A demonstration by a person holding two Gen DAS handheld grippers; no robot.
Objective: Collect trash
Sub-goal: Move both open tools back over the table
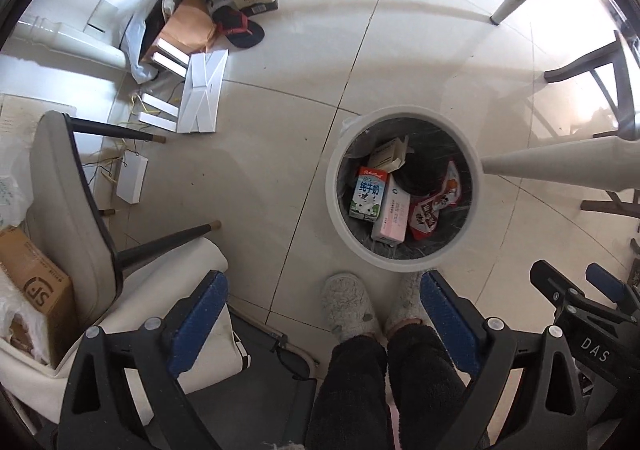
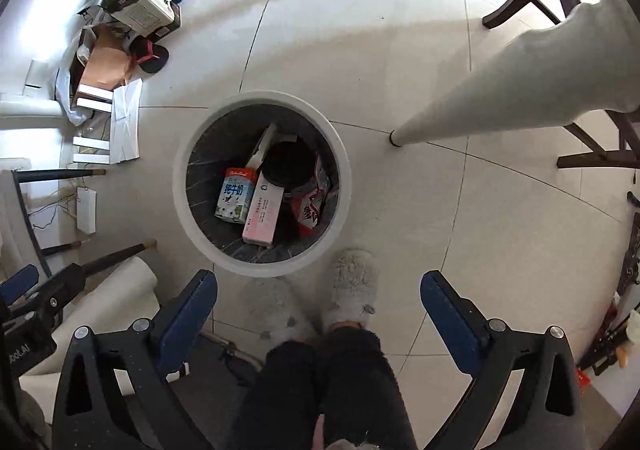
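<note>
While both point down, the left hand-held gripper (image 1: pixel 324 314) and right hand-held gripper (image 2: pixel 319 310) gape wide, empty. Ahead of each stands the bin (image 2: pixel 340 186), holding a milk carton (image 2: pixel 234 194).

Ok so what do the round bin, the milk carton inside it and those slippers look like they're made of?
Round bin: likely plastic, given its smooth, matte white rim, with a thin, glossy, wrinkled black liner bag inside.
Milk carton: coated paperboard, judging by the printed faces and sharp folded edges.
Slippers: plush fabric, with a fuzzy grey pile; the soles are hidden.

Glossy floor tiles (image 2: pixel 400 70); fuzzy slippers (image 2: pixel 354 286) (cloth).
</note>
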